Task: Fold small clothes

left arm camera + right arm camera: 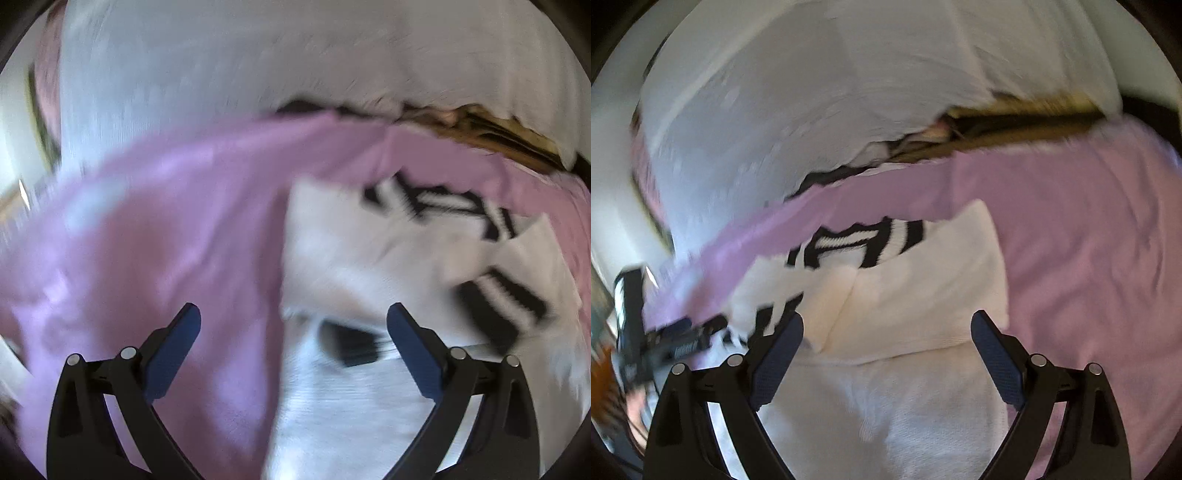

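Left gripper (293, 321): lower centre of the left wrist view; jaws spread wide, nothing between the pads.
Pink sheet (166, 221): fills the left and middle of that view; the surface the clothes lie on.
White garment (369, 266): right half of the left wrist view, lying on the pink sheet; white knit with black stripes (502, 295) on a cuff or hem. Blur hides which edge is which.
Handling (judged): light, soft, limp; it will sag and drag unless pinched at a doubled edge or corner.
Right gripper (887, 328): lower centre of the right wrist view; jaws apart, empty, hovering over the white garment.
Fold crease (846, 295): centre of that view; a panel lies turned over.
White bedding (812, 110): upper part, behind.
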